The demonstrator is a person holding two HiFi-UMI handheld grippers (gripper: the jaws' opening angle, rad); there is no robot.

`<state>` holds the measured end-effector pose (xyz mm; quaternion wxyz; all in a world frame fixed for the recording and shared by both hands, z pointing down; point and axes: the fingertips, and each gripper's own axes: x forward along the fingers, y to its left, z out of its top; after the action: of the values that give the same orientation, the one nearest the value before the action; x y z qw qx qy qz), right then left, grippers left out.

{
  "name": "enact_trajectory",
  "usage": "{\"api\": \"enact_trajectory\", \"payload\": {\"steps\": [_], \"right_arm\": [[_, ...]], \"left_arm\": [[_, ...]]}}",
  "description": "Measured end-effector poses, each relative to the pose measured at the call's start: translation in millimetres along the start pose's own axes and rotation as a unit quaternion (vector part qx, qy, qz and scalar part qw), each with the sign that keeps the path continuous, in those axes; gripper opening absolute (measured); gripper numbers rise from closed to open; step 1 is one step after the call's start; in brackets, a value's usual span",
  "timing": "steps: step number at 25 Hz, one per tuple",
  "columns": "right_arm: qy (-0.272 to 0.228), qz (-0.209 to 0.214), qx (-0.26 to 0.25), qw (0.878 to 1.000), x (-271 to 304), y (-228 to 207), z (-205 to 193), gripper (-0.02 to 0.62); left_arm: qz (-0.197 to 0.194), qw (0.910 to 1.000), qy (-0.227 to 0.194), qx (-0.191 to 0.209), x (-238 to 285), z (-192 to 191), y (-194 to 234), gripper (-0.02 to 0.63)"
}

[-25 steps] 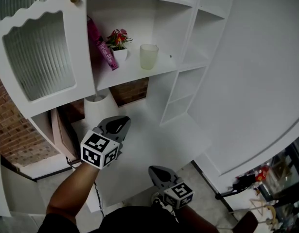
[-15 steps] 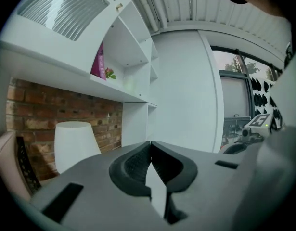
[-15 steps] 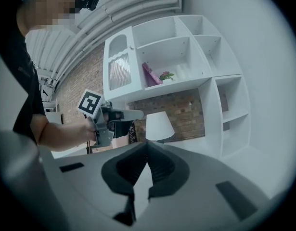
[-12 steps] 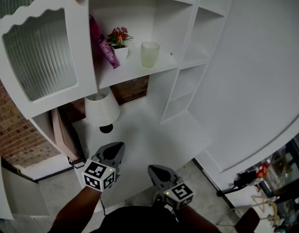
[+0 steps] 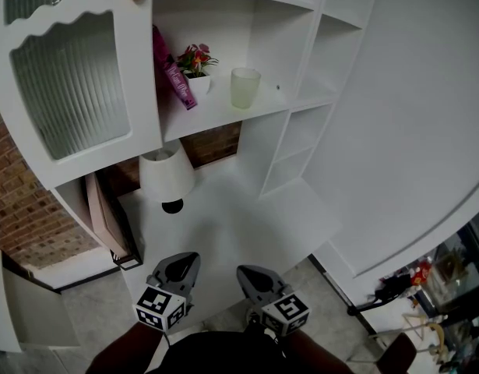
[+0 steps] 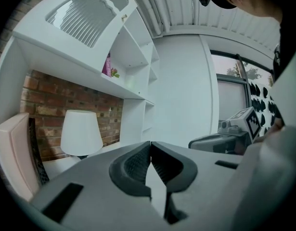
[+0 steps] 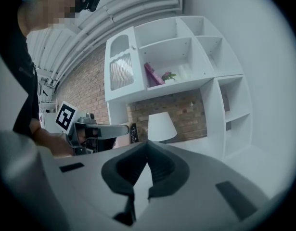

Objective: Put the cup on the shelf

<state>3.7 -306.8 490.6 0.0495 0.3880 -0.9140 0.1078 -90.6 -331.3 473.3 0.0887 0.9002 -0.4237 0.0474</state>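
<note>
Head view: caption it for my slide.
Cup on the shelf beside a potted flower; left gripper and right gripper shut, empty.

In the head view, the door (image 5: 75,76) is cut off by the top and left edges. The pink pack (image 5: 175,80) at 11 o'clock is partly covered by the door frame, and its print is too small to be read. The lamp (image 5: 167,175) base is mostly hidden under the shade. The left arm (image 5: 122,357) is cut off at 6 o'clock. The clutter (image 5: 403,287) at 4 o'clock cannot be identified. In both gripper views, the cup (image 5: 244,88) is shown too small and pale for detail.
</note>
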Motion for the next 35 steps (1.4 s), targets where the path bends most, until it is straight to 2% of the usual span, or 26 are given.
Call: {"api": "enact_trajectory", "payload": {"steps": [5, 9, 14, 17, 24, 35], "right_arm": [[0.004, -0.005, 0.007, 1.0, 1.9, 1.8, -9.3, 0.003], [0.009, -0.009, 0.021, 1.0, 3.5, 1.3, -21.6, 0.003], [0.01, -0.004, 0.022, 1.0, 4.8, 6.9, -25.6, 0.003], [0.011, -0.004, 0.02, 1.0, 4.4, 8.6, -32.1, 0.003], [0.01, -0.007, 0.014, 1.0, 4.0, 9.4, -33.7, 0.003], [0.009, -0.008, 0.013, 1.0, 3.0, 11.3, -31.4, 0.003]], "left_arm": [[-0.011, 0.9998, 0.003, -0.016, -8.4, -18.2, -9.0, 0.006], [-0.006, 0.9999, 0.007, -0.007, -15.4, -31.1, -12.1, 0.006], [-0.007, 1.0, 0.003, -0.005, -21.2, -34.5, -12.5, 0.006], [-0.006, 0.9998, 0.007, -0.019, -25.4, -32.5, -15.4, 0.006], [-0.012, 0.9998, 0.012, 0.012, -27.5, -33.8, -22.5, 0.006], [-0.013, 0.9997, 0.009, 0.017, -26.6, -31.6, -24.7, 0.006]]}}
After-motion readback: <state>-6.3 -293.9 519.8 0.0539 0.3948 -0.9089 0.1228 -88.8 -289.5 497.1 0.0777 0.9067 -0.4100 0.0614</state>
